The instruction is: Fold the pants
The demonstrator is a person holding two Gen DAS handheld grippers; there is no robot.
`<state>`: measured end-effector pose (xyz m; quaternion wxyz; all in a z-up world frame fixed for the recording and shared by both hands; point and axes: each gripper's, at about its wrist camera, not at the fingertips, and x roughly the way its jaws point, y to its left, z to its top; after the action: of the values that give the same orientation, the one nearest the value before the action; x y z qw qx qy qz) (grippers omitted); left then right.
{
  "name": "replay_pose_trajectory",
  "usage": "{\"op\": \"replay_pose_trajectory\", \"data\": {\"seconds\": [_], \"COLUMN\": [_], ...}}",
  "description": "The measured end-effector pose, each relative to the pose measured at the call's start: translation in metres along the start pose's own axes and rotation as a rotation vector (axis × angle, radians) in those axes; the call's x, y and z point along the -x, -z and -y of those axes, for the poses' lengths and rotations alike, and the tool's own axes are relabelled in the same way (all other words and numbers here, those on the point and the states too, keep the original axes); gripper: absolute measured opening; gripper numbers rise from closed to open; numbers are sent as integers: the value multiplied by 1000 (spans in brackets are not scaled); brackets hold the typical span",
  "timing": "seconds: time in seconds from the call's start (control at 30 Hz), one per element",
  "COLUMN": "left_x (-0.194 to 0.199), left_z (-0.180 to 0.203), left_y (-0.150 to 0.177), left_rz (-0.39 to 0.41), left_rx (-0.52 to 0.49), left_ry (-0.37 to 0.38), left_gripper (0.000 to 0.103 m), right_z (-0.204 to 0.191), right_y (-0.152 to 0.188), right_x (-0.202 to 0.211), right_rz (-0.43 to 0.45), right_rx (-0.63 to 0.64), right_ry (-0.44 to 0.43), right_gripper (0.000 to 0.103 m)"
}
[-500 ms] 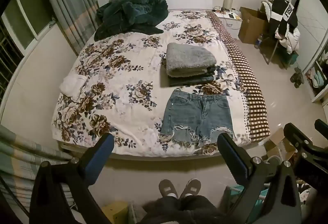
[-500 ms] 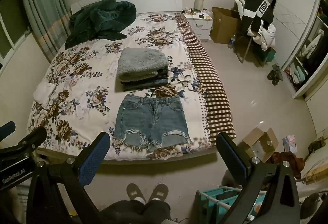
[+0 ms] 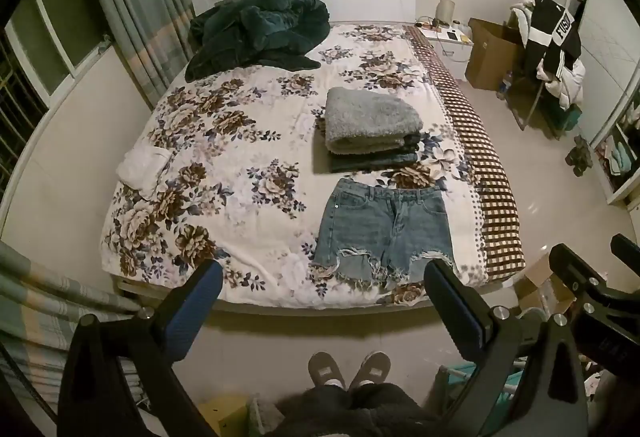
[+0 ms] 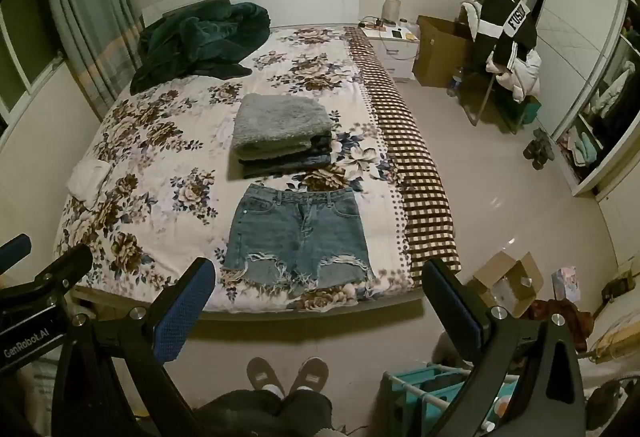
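Frayed blue denim shorts (image 3: 384, 233) lie flat and unfolded near the foot of the flowered bed (image 3: 224, 173), waistband away from me; they also show in the right wrist view (image 4: 298, 237). Just beyond them sits a stack of folded clothes topped by a grey fluffy piece (image 3: 370, 121) (image 4: 282, 127). My left gripper (image 3: 322, 303) is open and empty, held above the floor short of the bed's foot. My right gripper (image 4: 318, 301) is likewise open and empty, to the right of the left one (image 4: 36, 277).
A dark green blanket (image 3: 256, 29) is heaped at the head of the bed. A white cloth (image 3: 140, 167) lies at the left edge. My slippered feet (image 3: 348, 371) stand on the floor. Cardboard boxes (image 4: 508, 283), a teal rack (image 4: 424, 393) and a clothes-laden chair (image 4: 504, 41) are on the right.
Both views have shifted very slightly; the shorts and the folded stack lie as before. Both grippers stay open.
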<state>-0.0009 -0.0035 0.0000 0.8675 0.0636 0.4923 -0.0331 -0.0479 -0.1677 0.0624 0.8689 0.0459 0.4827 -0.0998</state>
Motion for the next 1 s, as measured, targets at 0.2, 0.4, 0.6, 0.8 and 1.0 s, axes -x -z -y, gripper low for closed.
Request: {"op": "replay_pose_trajectory", "data": {"seconds": [0.2, 0.4, 0.6, 0.8, 1.0], "left_x": [6, 8, 9, 12, 14], "left_z": [1, -1, -2, -4, -5], "left_y": [-13, -13, -13, -17, -18], "left_rz": [6, 6, 9, 7, 9], "left_rx": [5, 5, 6, 11, 10], "left_ry": [6, 10, 11, 14, 8], "left_gripper": [103, 103, 103, 103, 103], "right_z": [-2, -8, -7, -7, -18], "right_y": [4, -6, -4, -6, 2], "right_x": [2, 5, 5, 3, 22], "right_rz": [-1, 1, 2, 1, 2], "right_rx": [4, 7, 8, 9, 22], "right_ry": [2, 3, 5, 5, -6], "right_gripper": [103, 103, 103, 103, 103]}}
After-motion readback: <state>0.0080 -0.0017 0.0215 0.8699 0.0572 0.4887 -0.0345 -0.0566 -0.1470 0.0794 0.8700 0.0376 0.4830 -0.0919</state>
